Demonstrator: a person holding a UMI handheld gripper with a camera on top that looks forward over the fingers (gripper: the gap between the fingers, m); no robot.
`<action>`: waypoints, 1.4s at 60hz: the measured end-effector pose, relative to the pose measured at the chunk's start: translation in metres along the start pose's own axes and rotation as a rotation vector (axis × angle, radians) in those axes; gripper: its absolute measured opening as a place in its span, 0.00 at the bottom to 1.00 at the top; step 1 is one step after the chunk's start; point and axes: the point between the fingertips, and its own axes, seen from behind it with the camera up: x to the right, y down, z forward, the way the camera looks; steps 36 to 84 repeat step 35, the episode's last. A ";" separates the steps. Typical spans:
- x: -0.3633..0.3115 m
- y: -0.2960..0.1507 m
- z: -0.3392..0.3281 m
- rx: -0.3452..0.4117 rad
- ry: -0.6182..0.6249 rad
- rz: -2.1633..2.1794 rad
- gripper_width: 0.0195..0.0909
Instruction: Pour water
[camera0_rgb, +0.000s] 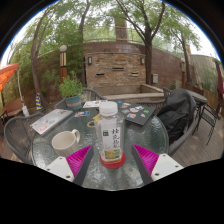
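Note:
A plastic bottle (111, 138) with a white cap, a pale label and a red band at its base stands upright on the round glass table (150, 135). It is between the fingers of my gripper (113, 160), with a gap on each side. The pink pads (80, 158) are spread well apart, so the gripper is open and not pressing the bottle. A white cup (63, 141) stands on the table to the left of the bottle, just beyond the left finger.
A closed laptop (50, 120) lies at the table's far left, and books and papers (135, 112) lie behind the bottle. A potted plant (72, 92) stands at the back. A dark chair (180, 112) is to the right, with a stone wall behind.

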 end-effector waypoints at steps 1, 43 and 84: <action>0.000 -0.001 -0.006 -0.001 0.006 0.000 0.91; -0.111 -0.019 -0.270 -0.094 0.082 0.007 0.87; -0.111 -0.019 -0.270 -0.094 0.082 0.007 0.87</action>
